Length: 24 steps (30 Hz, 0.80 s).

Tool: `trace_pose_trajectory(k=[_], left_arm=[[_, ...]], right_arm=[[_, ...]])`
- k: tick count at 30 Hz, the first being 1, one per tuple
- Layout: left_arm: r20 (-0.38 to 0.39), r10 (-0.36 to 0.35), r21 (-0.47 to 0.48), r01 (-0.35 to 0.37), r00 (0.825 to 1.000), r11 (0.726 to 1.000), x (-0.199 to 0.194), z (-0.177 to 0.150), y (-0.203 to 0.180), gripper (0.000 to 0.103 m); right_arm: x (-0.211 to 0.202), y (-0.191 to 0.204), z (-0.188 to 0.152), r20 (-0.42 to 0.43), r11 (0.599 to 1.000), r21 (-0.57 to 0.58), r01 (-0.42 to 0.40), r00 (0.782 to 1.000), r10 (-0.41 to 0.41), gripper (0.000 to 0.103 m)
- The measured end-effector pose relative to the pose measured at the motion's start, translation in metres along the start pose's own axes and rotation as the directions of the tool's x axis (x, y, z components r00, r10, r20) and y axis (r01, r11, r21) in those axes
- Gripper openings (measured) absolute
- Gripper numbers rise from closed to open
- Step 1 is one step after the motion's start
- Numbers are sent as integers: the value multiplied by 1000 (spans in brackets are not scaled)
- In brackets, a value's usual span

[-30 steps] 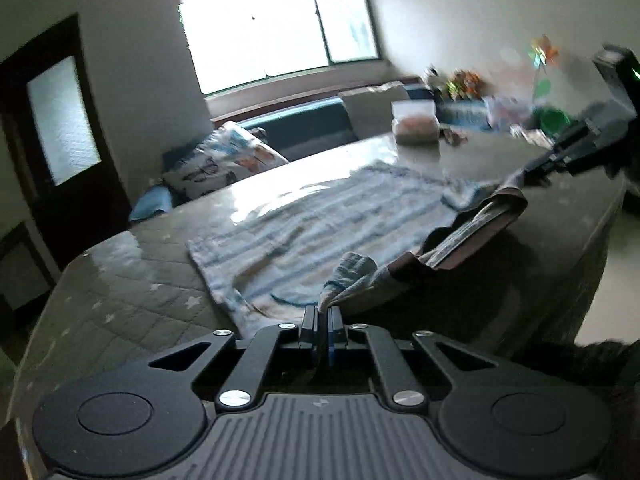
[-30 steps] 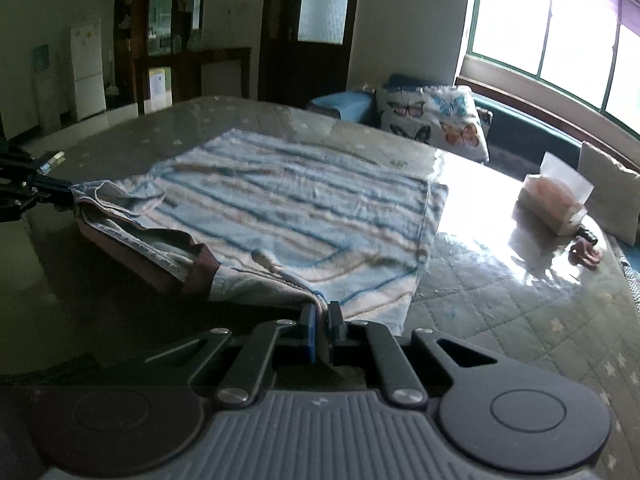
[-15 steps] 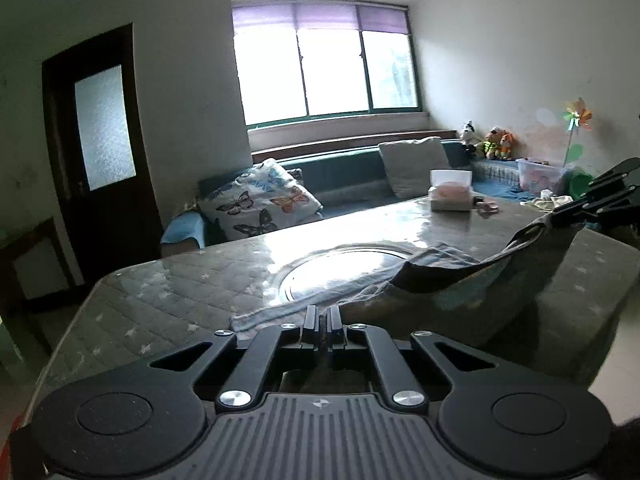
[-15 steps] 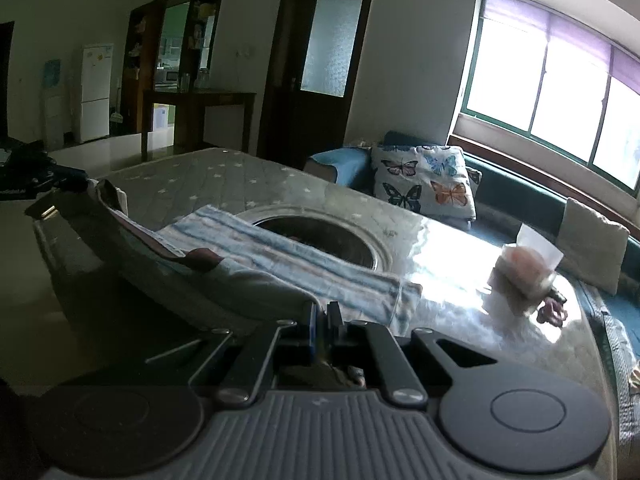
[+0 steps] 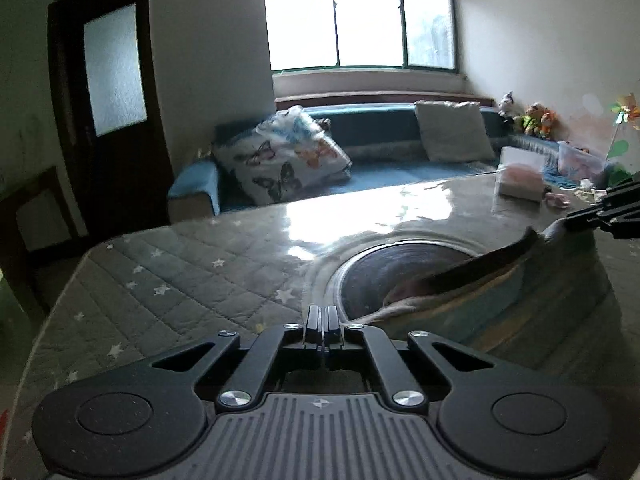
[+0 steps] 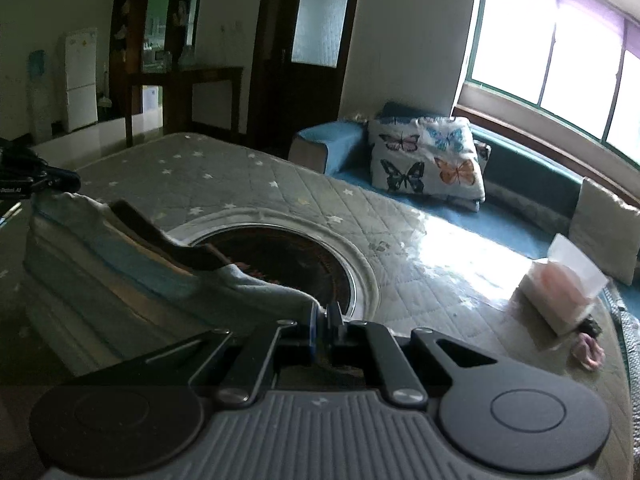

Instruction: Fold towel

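Both claws, left (image 5: 322, 322) and right (image 6: 325, 320), stay clenched on towel (image 5: 520, 300) corners. It has lifted off the desk (image 5: 192, 280), ready for folding over.

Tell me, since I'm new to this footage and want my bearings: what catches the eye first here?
The striped towel hangs stretched between the two tools, its corners pinched by the left hand-held gripper and the right hand-held gripper, above the star-quilted table. Beneath it a round glass inset lies uncovered in the tabletop. Behind, a butterfly pillow sits on the blue bench under the bright window.
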<state>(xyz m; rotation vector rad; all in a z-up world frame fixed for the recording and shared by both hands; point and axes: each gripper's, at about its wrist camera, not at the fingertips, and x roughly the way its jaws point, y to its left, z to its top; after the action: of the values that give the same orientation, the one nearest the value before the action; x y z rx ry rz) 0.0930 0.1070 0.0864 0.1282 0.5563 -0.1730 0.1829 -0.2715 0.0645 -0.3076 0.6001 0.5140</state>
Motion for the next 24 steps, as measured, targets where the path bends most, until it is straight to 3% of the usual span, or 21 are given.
trace_pose_trajectory(k=[4,7,13,15,16,17,24], left_arm=[[-50,34,-17,-35,998,999,43,5,11,0],[-92,14,-53,-19,996,998,61,2,23,0],[-145,14,-135,-34,989,990,56,-14,39,5],[-155,28,-154,-52,988,987,49,-20,40,16],[-161,33,-180,-62,986,982,44,-24,42,32],[-165,34,-208,-69,986,976,40,-28,43,40],[-198,20,-240,-69,980,968,28,-47,33,45]], right_arm=[[44,-13,4,-40,1000,24,5,999,-4,4],[78,-21,-3,-97,999,50,15,995,-10,4],[101,-22,-23,-139,997,81,17,990,-5,4],[103,-22,-24,-138,997,75,15,990,-5,4],[103,-21,-24,-136,997,72,15,991,-5,4],[104,-21,-23,-133,997,71,14,991,-4,4],[106,-21,-23,-135,998,64,7,991,2,5]])
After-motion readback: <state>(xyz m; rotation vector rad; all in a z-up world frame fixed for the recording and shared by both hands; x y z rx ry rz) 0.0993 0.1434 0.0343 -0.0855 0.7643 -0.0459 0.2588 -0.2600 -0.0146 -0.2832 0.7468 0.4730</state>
